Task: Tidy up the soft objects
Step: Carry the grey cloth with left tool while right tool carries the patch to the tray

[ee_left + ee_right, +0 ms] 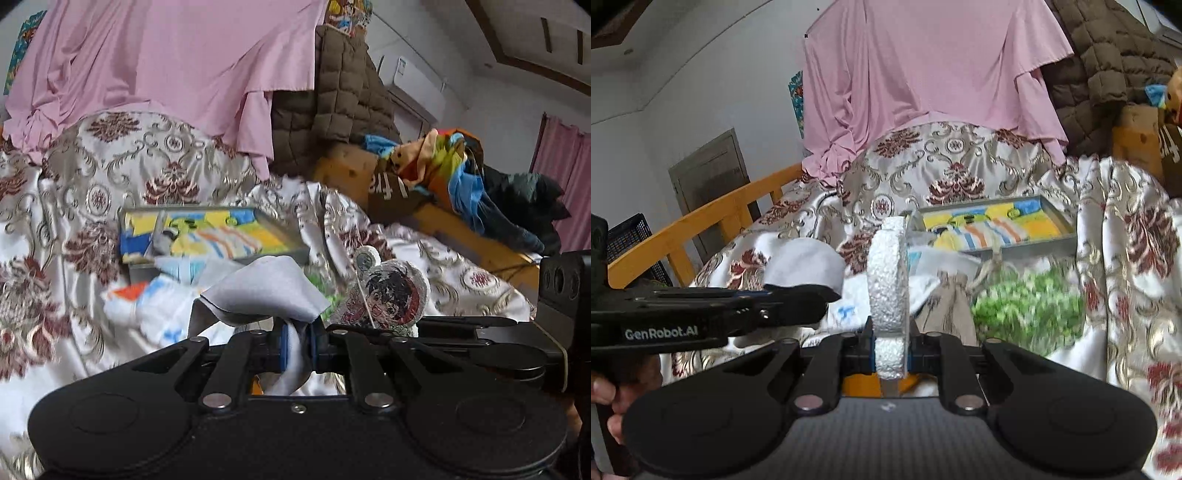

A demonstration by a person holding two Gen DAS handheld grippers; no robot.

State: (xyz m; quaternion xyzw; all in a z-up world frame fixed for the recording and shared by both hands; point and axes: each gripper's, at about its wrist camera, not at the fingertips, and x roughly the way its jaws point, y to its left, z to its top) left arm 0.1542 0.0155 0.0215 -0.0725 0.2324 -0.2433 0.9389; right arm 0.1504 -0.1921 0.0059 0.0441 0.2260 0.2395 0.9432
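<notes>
**Both grippers clamped on soft items above the bed**

The grey cloth is pinched between the blue pads of the left gripper, its fingers closed tight on a bunched fold while the rest of the cloth flops forward over the fingertips. Just to its right, the white cartoon-print pad shows its printed face in the left wrist view; in the right wrist view the same pad stands upright and edge-on, clamped between the closed fingers of the right gripper. The two grippers are side by side, near each other, and the left one appears at the left of the right wrist view with the cloth draped over its tip.

Beyond them lies a grey tray holding folded yellow, blue and striped cloths. More light fabrics lie in front of the tray, and a green patterned piece, blurred, lies near it. All rest on a bed with a floral bedspread. A pink sheet and a brown quilted jacket hang behind.
</notes>
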